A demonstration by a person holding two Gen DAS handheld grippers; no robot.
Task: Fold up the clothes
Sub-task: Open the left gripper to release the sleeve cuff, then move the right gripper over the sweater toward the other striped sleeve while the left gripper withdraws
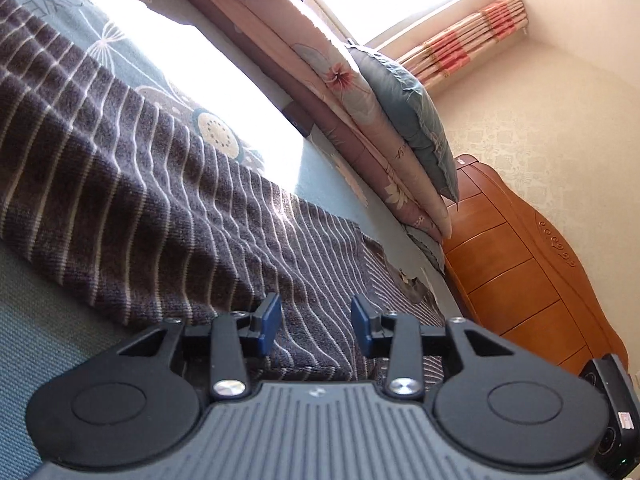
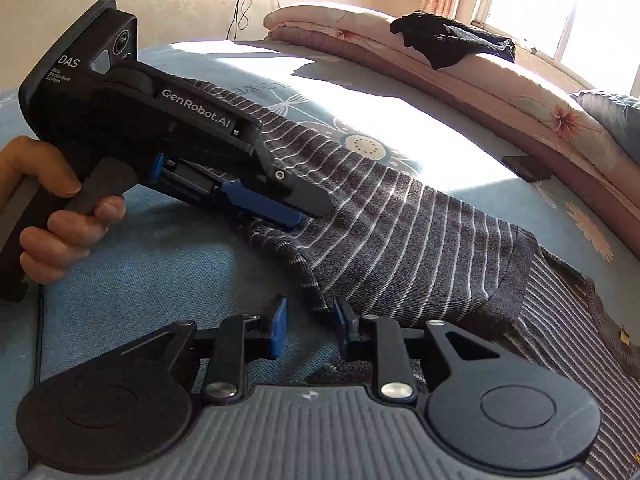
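A person's hand [image 2: 60, 216] at the left of the right wrist view grips the handle of the left gripper [image 2: 298, 216], whose tips sit low over the striped sweater [image 2: 400, 232], near its folded sleeve edge. In its own view the left gripper [image 1: 316, 322] has its jaws spread with bare knit showing between the blue pads [image 1: 272, 312] – nothing is pinched. The sweater lies across the middle of the bed [image 2: 160, 280], one layer already laid over the body, its collar end towards the bed's right edge, where a finer-striped panel shows.

Further right and nearer the camera, the right gripper [image 2: 310, 322] hovers at the sweater's near hem. Its jaws stand partly apart, with the hem's corner just at the right-hand pad; the pads do not visibly press on cloth, so it counts as spread too.

Judging from this, the step in hand looks like letting go of one fold and taking hold for the next. To do it well, each gripper should catch all layers at an edge – not only the top one – pinch firmly, lift both ends level and carry them over together, so the knit lands flat with edges lined up and no crease trapped underneath.

A black garment [image 2: 452, 40] lies on the rolled quilt [image 2: 520, 92] along the bed's far edge, apart from this work
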